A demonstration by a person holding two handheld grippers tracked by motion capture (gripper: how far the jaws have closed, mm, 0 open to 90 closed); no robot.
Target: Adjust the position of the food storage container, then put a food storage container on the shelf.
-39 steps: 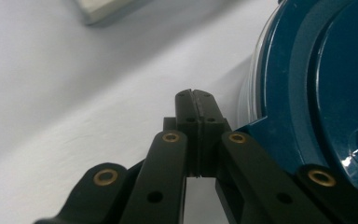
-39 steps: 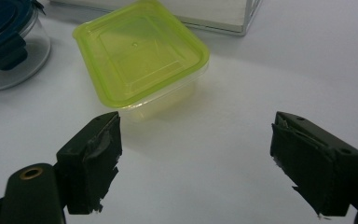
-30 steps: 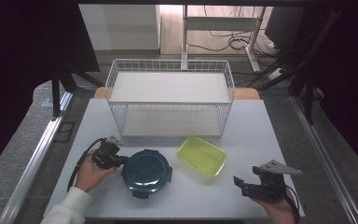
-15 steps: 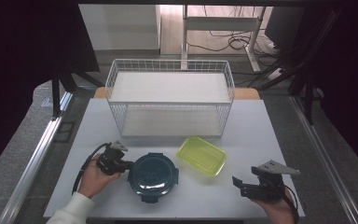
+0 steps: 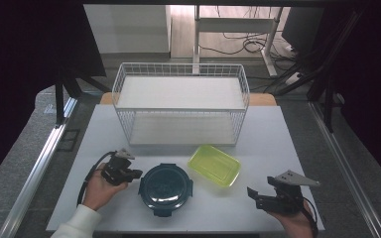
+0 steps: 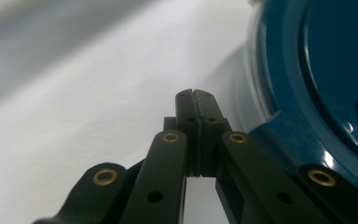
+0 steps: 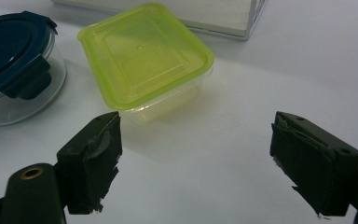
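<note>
At the near left of the table (image 5: 278, 129), the left gripper (image 5: 135, 174) is held with its jaws pressed together on nothing, its tip just left of the round blue-lidded container (image 5: 165, 188). The right gripper (image 5: 252, 194) is held wide open and empty, well apart, with the green box (image 5: 214, 165) lying far-left of it. Since a second ago, the round container has been shifted a little to the right, with the left gripper close behind it.

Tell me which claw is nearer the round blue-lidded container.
Left. The left claw, shut, sits right beside the round blue-lidded container, at its left edge. The right claw, open, rests well off to its right, past the green-lidded box.
</note>
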